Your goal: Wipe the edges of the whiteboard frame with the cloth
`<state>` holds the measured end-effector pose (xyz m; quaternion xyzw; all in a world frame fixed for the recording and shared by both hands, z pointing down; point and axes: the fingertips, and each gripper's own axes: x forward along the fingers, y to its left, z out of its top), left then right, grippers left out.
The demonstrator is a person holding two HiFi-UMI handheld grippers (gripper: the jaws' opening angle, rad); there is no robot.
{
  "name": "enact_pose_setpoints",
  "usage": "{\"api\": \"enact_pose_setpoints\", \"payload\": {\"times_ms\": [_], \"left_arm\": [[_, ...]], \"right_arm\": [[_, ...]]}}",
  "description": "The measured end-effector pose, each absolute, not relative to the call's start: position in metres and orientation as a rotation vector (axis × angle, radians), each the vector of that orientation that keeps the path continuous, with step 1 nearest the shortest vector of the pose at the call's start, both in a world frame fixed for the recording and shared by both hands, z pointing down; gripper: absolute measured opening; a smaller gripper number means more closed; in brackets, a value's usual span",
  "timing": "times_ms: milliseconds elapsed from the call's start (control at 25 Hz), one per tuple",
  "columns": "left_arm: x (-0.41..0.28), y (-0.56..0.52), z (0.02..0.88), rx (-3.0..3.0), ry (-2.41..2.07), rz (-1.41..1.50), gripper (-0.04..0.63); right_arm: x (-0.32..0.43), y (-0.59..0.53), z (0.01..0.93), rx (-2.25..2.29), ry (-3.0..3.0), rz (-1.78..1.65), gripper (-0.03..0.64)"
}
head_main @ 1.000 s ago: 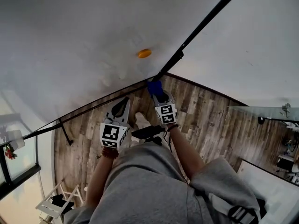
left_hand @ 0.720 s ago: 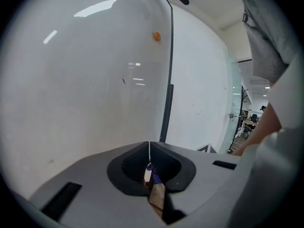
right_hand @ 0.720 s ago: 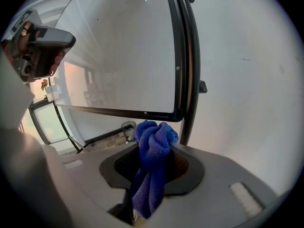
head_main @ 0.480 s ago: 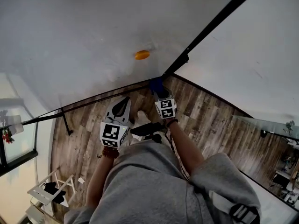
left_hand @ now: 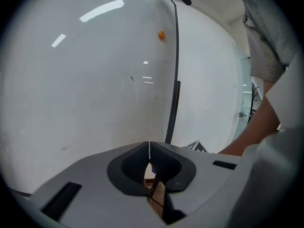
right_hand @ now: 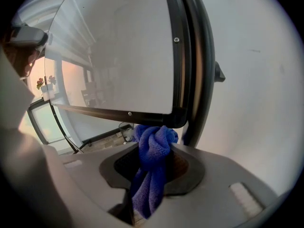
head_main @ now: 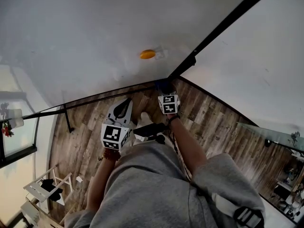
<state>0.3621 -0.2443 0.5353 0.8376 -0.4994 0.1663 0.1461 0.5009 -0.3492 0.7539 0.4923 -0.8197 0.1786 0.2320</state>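
Observation:
The whiteboard's black frame runs down its right side to a bottom corner, and a bottom edge leads off left. My right gripper is shut on a bunched blue cloth. The cloth presses against the frame's bottom right corner. My left gripper hangs lower and to the left, away from the frame, shut with nothing between its jaws. In the left gripper view the left gripper points up along the white board face, with the frame's vertical bar beyond.
An orange magnet sticks on the board face above the corner. A black stand post rises behind the frame. Below lie a wood-plank floor, the person's grey shorts, and a white folding chair at lower left.
The right gripper with the cloth has slid a little to the right along the bottom edge, reaching the bottom right corner. The left gripper has barely moved.

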Motion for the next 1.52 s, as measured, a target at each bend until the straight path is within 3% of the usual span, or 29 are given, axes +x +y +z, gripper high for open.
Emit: {"api": "enact_pose_setpoints", "payload": {"times_ms": [1520], "left_arm": [[0.350,-0.262,0.540,2.429,-1.445,0.477,0.015]], "right_arm": [[0.497,-0.348,0.733,1.505,-2.222,0.587,0.126]]}}
